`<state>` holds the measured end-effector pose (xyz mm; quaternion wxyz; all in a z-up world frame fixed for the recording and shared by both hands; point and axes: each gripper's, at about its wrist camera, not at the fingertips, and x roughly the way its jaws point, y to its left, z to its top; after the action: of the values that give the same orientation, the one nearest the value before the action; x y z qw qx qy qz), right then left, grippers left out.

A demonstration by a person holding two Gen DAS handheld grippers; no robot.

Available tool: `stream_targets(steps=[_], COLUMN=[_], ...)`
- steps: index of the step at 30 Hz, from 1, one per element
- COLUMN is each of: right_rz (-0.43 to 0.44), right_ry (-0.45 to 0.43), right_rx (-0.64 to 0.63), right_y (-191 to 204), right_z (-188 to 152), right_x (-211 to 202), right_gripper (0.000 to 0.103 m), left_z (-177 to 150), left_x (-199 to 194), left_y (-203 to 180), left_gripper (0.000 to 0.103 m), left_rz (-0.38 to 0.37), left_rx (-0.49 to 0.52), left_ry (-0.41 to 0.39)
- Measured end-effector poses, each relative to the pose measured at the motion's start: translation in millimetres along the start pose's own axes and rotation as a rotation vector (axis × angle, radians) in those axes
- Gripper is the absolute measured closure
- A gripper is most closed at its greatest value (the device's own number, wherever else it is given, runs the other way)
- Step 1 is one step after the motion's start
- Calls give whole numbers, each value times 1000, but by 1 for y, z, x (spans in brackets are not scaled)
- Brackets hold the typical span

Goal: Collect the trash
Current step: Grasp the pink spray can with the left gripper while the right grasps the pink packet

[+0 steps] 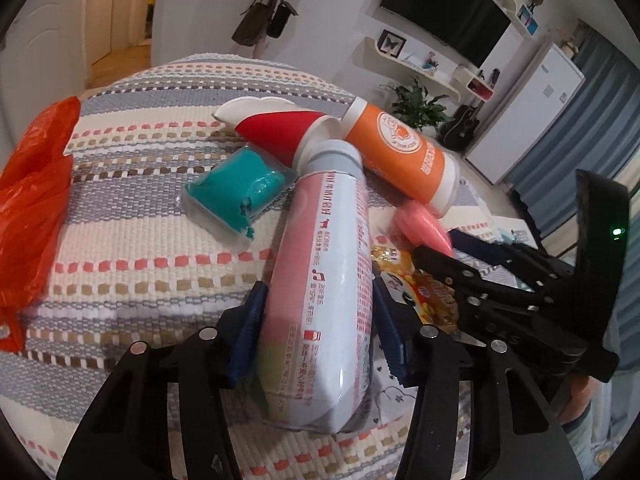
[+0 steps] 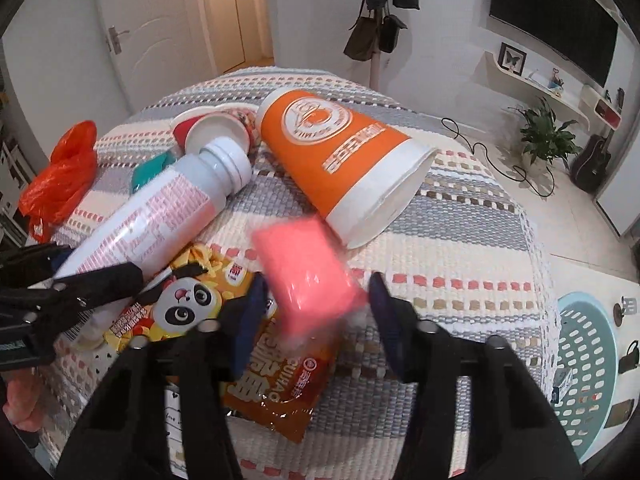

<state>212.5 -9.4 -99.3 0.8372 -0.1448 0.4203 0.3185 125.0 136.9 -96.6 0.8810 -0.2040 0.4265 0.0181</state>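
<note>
A pink and white plastic bottle lies on the woven striped cover, and my left gripper is shut on its lower body, blue pads pressing both sides. From the right wrist view the bottle runs to the left, with the left gripper at its base. My right gripper stands open around a blurred pink packet; a gap shows at the right pad. An orange paper cup lies on its side just beyond. A yellow panda snack bag lies under both.
A red cup, a teal packet and an orange plastic bag also lie on the cover. A pale teal perforated basket stands on the floor to the right. Beyond are a plant, a guitar and wall shelves.
</note>
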Motion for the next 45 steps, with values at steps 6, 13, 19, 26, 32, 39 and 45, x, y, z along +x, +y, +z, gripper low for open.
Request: stream_targets(steps=[6, 13, 19, 26, 32, 39, 45], right_rz=[1, 25, 25, 33, 27, 20, -24], right_ry=[-39, -110, -150, -105, -91, -40, -64], right_rx=[-30, -27, 0, 22, 25, 32, 20], right_y=[7, 4, -8, -19, -20, -31, -39], right_z=[-6, -9, -12, -25, -44, -58, -62], right_x=[-17, -55, -79, -71, -72, -64, -70], right_gripper=[72, 80, 88, 88, 87, 67, 45], left_z=[-6, -15, -12, -23, -36, -20, -23], left_x=[-20, -42, -59, -38, -21, 3, 22], left_y=[1, -5, -30, -43, -46, -62, -79], left_gripper=[55, 55, 56, 56, 52, 47, 56], left_rz=[-54, -126, -161, -114, -98, -70, -47], left_rx=[-16, -27, 31, 107, 147, 171, 210], left_ry=[-51, -118, -161, -25, 59, 102, 120])
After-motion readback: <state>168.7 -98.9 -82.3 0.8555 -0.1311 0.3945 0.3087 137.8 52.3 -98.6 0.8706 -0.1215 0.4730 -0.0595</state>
